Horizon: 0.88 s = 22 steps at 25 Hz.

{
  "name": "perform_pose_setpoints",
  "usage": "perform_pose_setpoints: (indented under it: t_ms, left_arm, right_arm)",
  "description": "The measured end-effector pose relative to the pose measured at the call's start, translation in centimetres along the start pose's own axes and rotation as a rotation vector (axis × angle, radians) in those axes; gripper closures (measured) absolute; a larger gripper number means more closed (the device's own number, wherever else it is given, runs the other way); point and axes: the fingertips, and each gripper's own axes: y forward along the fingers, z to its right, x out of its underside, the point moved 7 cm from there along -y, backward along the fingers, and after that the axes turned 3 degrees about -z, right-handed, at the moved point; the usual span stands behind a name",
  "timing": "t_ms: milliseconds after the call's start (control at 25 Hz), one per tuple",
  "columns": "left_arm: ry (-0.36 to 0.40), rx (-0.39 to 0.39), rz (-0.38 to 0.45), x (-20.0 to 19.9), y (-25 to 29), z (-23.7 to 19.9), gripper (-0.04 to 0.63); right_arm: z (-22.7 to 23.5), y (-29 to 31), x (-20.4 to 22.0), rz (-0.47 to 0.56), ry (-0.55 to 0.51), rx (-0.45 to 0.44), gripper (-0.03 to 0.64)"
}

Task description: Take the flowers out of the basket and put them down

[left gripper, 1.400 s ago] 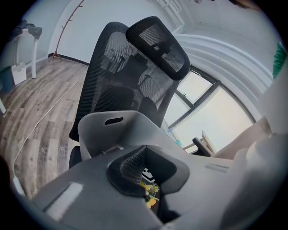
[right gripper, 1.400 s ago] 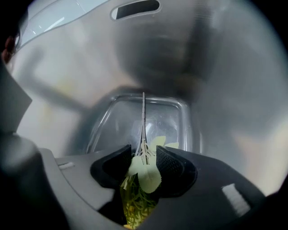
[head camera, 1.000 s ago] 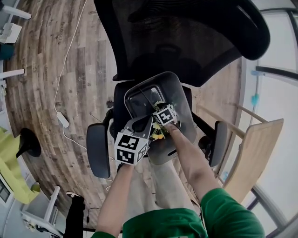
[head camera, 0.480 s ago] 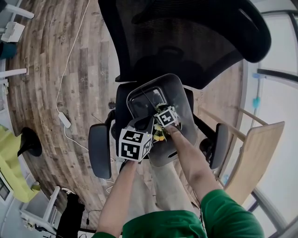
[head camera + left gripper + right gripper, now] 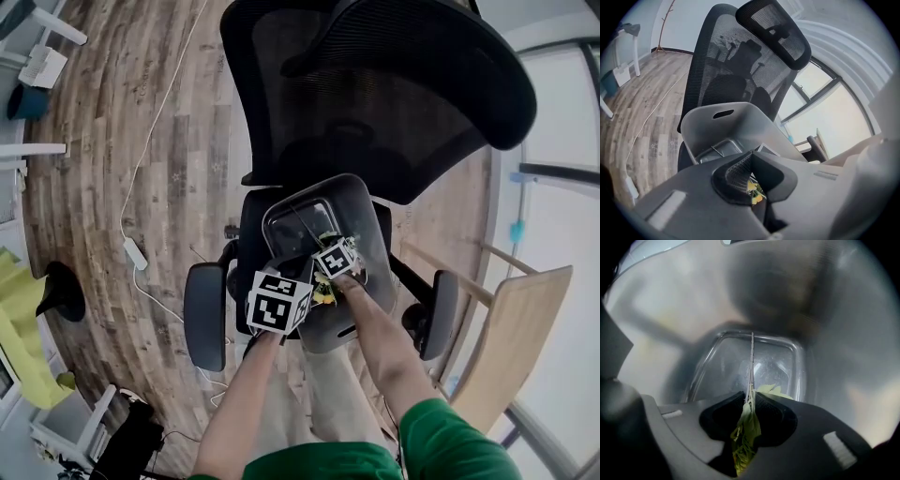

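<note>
Wood floor (image 5: 141, 141): grey-brown planks fill the left half of my head view.
Chair (image 5: 375, 94): black mesh back and headrest take the upper middle of the head view. Its armrests show lower left and lower right of the basket.
Board (image 5: 511, 328): pale wood, tilted, at the right edge of the head view, well apart from the basket.
Basket (image 5: 370, 234): grey plastic, sitting on the chair seat at the centre of the head view. In my right gripper view I look down its smooth walls to a rounded rectangular bottom.
Left gripper (image 5: 751, 159): at the basket's lower left rim in the head view, pointing slantwise down. Its own view shows me the jaw tips meeting, with nothing pinched that I can see. Yellow bits of flower show through the gap below the tips.
Right gripper (image 5: 750, 397): inside the basket, pointing steeply down, just right of the left one. Its jaws have just been closing, and the pads now press on the flowers.
Flowers (image 5: 746, 427): yellow-green leaves and blooms bunch between the right jaws at the lower middle of that view. A thin stem runs straight up from the pads over the basket bottom.
Cable (image 5: 134, 253): white, with a small block on it, lying on the floor at the left of the head view.
</note>
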Motion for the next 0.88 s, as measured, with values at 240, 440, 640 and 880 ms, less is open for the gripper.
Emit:
perform_pose_setpoints:
  t_ms: [240,440,640,880]
  left_arm:
    - [0.014,-0.012,0.006,0.4,-0.1,0.0,0.578]
    - [0.033,-0.028,0.007,0.8,-0.2,0.0,0.577]
    - [0.047,-0.047,0.007,1.0,-0.4,-0.2,0.577]
    - [0.021,-0.018,0.060,1.3,-1.1,-0.9,0.577]
  right_arm:
    - [-0.1,-0.5,0.2,0.022,-0.007,0.012,0.548]
    - [-0.7,-1.8,-0.1,0.083,-0.039,0.022,0.557]
    - [-1.1,-3.4,-0.9,0.163,-0.038,0.016,0.565]
    - [-2.1,-6.7,-2.3,0.282,-0.073,0.020,0.568]
